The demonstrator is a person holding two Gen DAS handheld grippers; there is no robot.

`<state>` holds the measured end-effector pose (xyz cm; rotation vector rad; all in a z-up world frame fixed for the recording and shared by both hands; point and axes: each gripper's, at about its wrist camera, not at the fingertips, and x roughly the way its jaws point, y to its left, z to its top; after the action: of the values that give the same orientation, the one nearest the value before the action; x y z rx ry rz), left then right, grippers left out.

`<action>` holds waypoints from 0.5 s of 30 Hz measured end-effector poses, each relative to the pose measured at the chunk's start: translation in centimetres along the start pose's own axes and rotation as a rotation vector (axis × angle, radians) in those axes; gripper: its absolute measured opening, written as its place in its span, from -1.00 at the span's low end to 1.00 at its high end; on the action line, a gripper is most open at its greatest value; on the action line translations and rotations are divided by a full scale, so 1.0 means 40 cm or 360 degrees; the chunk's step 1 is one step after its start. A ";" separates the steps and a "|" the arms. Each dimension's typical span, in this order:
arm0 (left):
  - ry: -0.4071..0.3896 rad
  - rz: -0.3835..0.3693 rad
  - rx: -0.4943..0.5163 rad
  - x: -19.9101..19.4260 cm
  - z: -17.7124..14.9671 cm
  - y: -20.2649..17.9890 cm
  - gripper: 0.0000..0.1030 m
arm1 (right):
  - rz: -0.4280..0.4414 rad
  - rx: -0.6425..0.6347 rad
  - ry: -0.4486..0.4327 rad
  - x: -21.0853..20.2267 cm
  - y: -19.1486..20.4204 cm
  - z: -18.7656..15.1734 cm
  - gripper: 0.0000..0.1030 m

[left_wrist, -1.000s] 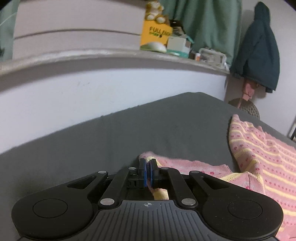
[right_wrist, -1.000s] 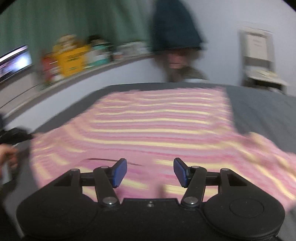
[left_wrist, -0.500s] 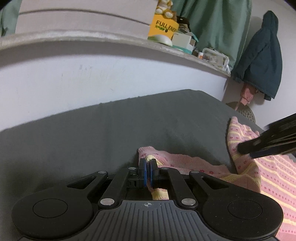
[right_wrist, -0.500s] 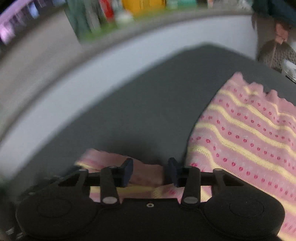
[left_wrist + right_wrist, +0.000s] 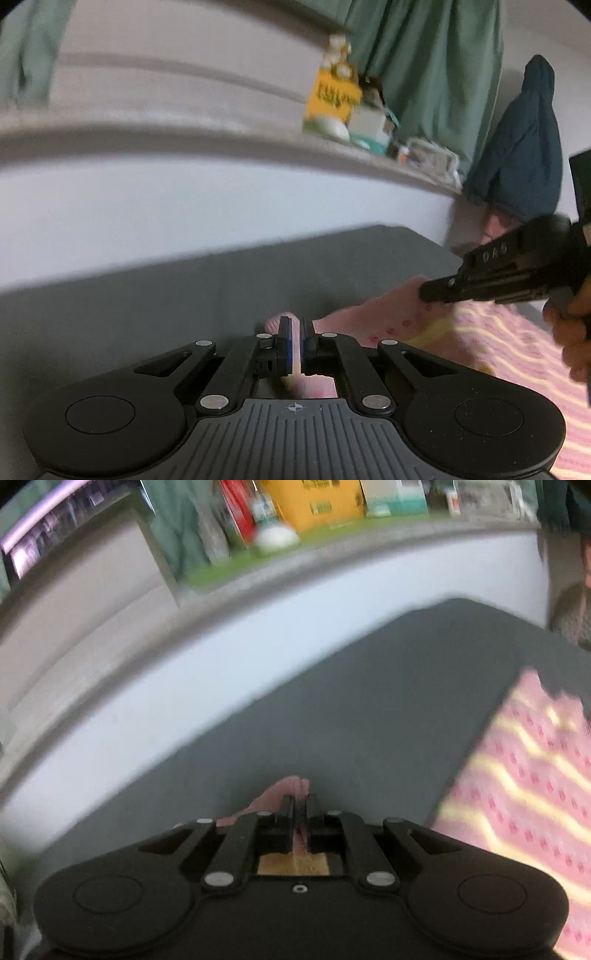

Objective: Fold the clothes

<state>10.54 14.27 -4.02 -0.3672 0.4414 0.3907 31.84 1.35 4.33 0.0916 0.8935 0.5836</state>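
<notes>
Pink-and-yellow striped knit garment [image 5: 491,343] is spread on the dark grey bed [image 5: 184,295]; most of it lies toward the right, one edge drawn out leftward.

Left tool [image 5: 295,341]: pressed together on a corner of the knit, a sliver of pink cloth seen between the blue pads.

Right tool [image 5: 300,821]: jaws have just been closing, now pinched on a fold of pink cloth that pokes out past the tips. In the left view this tool [image 5: 428,293] is seen reaching in from the right, held by a hand [image 5: 570,332].

Judged purpose: two points along one edge are held so the hem can be kept taut and carried over as a straight fold line.

Edges and room: bare bed is left ahead of both tools, up to the pale wall [image 5: 184,206]. A cluttered ledge [image 5: 351,147] sits above it, well apart. The garment's main body [image 5: 524,775] lies right of the right tool, so a fold toward it looks unobstructed.
</notes>
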 end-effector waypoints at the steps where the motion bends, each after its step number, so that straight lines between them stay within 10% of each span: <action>1: -0.0001 0.0018 0.0007 0.003 -0.001 -0.001 -0.94 | 0.0012 0.0004 -0.0015 0.006 0.001 0.001 -0.87; 7: 0.0040 0.0086 0.0011 0.022 0.000 0.001 -0.94 | -0.0099 -0.0042 0.0105 0.098 0.006 -0.059 -0.71; 12: -0.0031 -0.0032 -0.0043 0.013 0.011 -0.009 -0.93 | -0.0114 0.0036 -0.0146 0.005 -0.048 -0.007 -0.21; 15: -0.0085 -0.0170 -0.0006 0.004 0.007 -0.037 -0.51 | -0.0377 0.0140 -0.0254 -0.047 -0.134 0.045 -0.17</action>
<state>11.43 13.16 -3.49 -0.3815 0.3674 0.2967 34.66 -3.86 5.11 0.1087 0.7614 0.3113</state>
